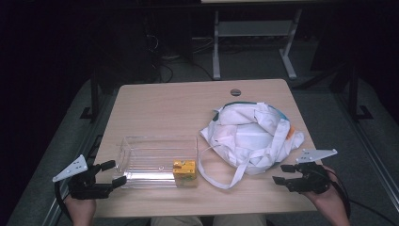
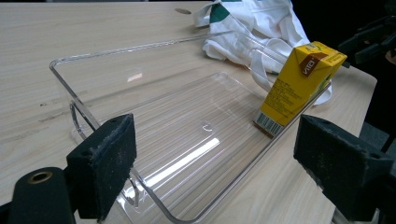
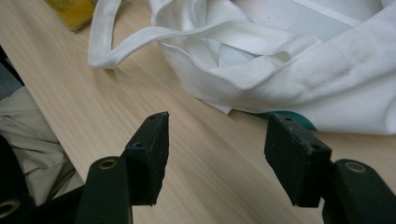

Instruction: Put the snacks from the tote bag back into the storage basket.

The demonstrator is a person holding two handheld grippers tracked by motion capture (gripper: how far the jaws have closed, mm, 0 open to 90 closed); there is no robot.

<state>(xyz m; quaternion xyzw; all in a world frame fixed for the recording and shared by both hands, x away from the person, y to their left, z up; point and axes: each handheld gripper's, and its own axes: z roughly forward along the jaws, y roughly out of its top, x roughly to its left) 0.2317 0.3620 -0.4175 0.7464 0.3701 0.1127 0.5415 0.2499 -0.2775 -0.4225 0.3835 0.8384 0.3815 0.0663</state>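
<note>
While the left claw (image 1: 114,173) waits spread by the tray (image 1: 141,143), we should ease the right claw (image 1: 280,173), spread and empty, onto the bag (image 1: 254,134) near the table's (image 1: 160,101) right edge.

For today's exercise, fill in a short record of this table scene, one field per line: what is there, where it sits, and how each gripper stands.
surface: wooden table
container: clear plastic box, left of the bag
in container: yellow drink carton, upright in the corner nearest the bag
bag: white cloth tote bag, crumpled, one strap lying loose on the table
left gripper: open, at the box's end
right gripper: open, beside the bag, holding nothing
</note>
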